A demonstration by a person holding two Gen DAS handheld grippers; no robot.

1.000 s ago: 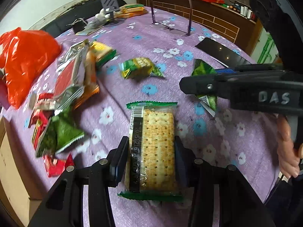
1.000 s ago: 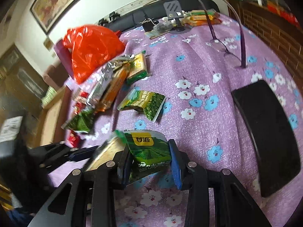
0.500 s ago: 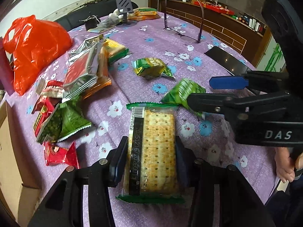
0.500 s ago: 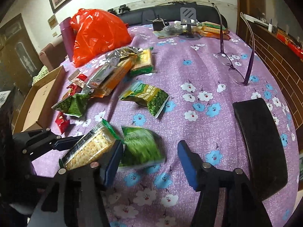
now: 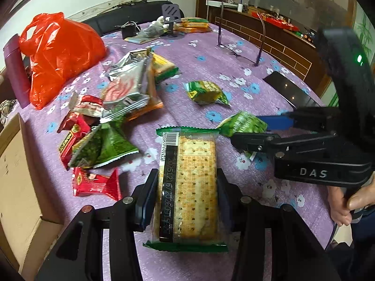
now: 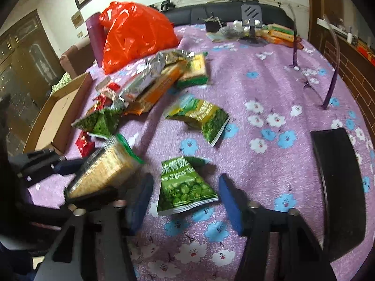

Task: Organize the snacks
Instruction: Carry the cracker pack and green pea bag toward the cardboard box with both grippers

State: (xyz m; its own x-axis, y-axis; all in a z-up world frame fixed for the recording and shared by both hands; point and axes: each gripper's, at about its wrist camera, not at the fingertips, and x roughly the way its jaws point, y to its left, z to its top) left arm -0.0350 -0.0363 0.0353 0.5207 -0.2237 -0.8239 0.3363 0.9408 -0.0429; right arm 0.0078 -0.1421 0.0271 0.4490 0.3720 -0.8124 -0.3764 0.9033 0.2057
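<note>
My left gripper (image 5: 185, 196) is shut on a cracker pack (image 5: 187, 187) with green ends, held above the purple flowered tablecloth (image 5: 276, 192). The pack also shows in the right wrist view (image 6: 105, 171). My right gripper (image 6: 185, 196) is open, its jaws on either side of a green pea packet (image 6: 185, 185) that lies flat on the cloth. In the left wrist view the right gripper (image 5: 257, 131) stands at the right with the pea packet (image 5: 243, 124) between its fingers. A pile of snack packs (image 5: 126, 93) lies at the left.
An orange plastic bag (image 5: 58, 56) and a purple bottle (image 5: 14, 70) stand far left. A cardboard box (image 5: 16, 187) sits beside the table's left edge. Another green-yellow packet (image 6: 199, 117) lies mid-table. Glasses (image 6: 328, 70), a black phone (image 6: 337, 187) and a phone stand (image 6: 250, 21) lie right and back.
My right gripper opened and let the green pea packet drop onto the cloth, then drew back a little. My left gripper kept hold of the cracker pack and shifted slightly.
</note>
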